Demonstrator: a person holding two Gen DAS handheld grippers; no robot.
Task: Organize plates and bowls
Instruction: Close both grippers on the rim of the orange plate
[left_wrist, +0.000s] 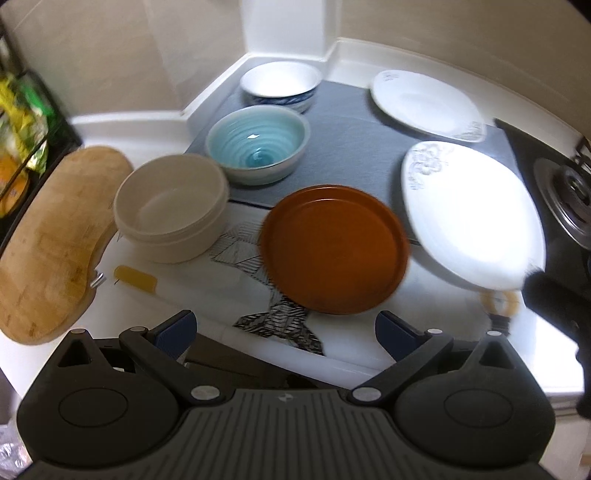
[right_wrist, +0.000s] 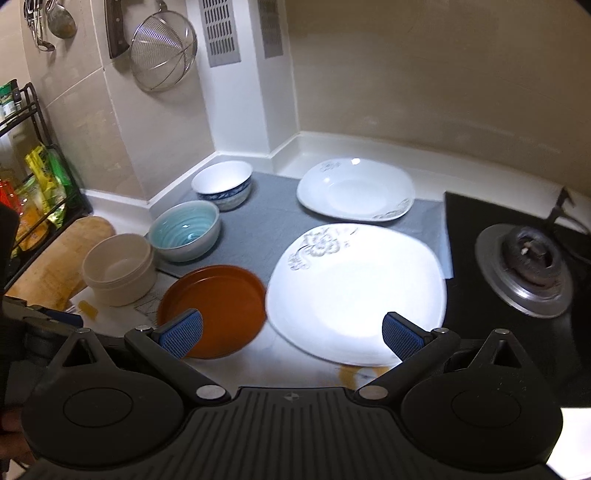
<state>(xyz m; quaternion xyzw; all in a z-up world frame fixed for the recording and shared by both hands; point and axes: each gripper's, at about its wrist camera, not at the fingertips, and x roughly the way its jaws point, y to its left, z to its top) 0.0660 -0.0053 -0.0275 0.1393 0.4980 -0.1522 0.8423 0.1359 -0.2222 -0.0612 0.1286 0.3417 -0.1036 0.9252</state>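
Note:
An orange plate (left_wrist: 334, 249) (right_wrist: 214, 310) lies on the white counter just ahead of my left gripper (left_wrist: 286, 332), which is open and empty. A large white flowered plate (left_wrist: 472, 214) (right_wrist: 356, 291) sits to its right, directly in front of my open, empty right gripper (right_wrist: 291, 334). A second white plate (left_wrist: 426, 103) (right_wrist: 354, 190) rests farther back on the grey mat (left_wrist: 351, 147) (right_wrist: 266, 221). Three bowls stand on the left: cream (left_wrist: 171, 206) (right_wrist: 118, 269), light blue (left_wrist: 256, 142) (right_wrist: 184, 230), and white with a blue pattern (left_wrist: 280, 85) (right_wrist: 223, 184).
A wooden cutting board (left_wrist: 51, 243) (right_wrist: 48, 266) lies at the left, beside a black rack (right_wrist: 33, 177) of packets. A gas burner (left_wrist: 569, 192) (right_wrist: 528, 266) on a black hob is at the right. A strainer (right_wrist: 162, 48) hangs on the wall.

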